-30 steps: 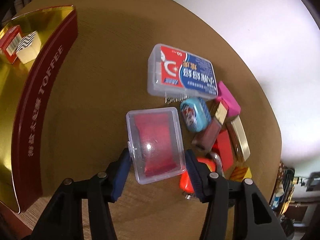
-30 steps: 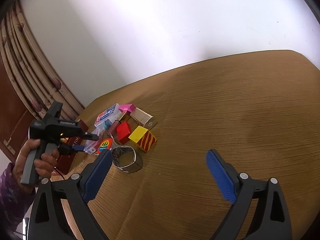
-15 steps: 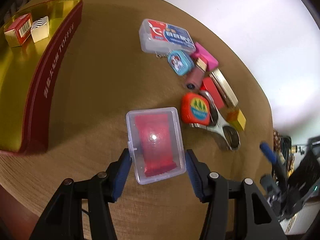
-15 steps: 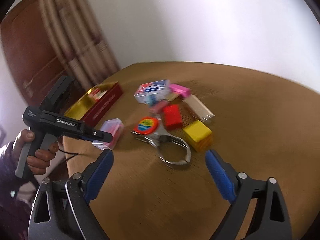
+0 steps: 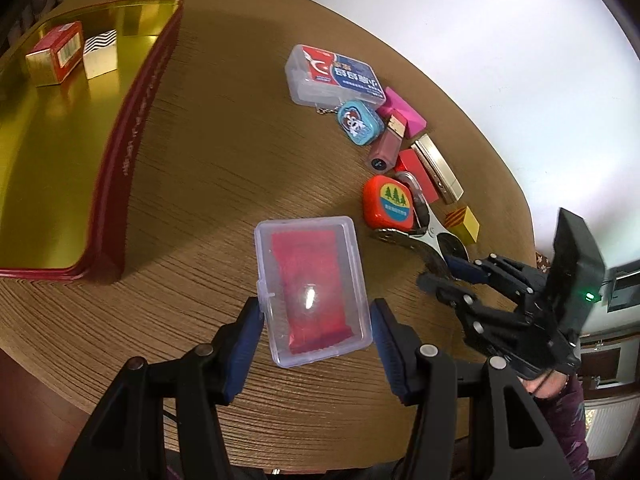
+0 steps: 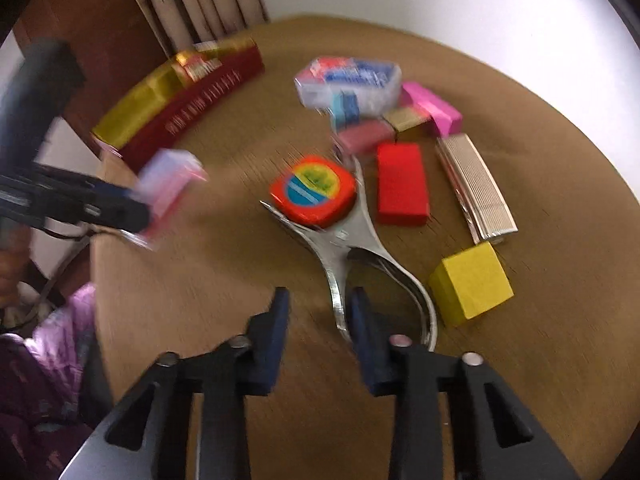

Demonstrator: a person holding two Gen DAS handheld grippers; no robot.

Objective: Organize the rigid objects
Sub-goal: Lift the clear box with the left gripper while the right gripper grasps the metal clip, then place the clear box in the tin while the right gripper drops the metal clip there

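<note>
A clear plastic case with red contents is clamped in the left gripper above the table, right of the toffee tin, ready for carrying over, while the right gripper, jaws narrowly apart, straddles the metal clip, where closing is judged next.

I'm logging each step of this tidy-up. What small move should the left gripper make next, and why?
Probably carry the clear plastic case leftward over the gold tin before releasing. The left gripper already clamps the case above the table, and the tin holds two small boxes with bare floor beside them.
</note>
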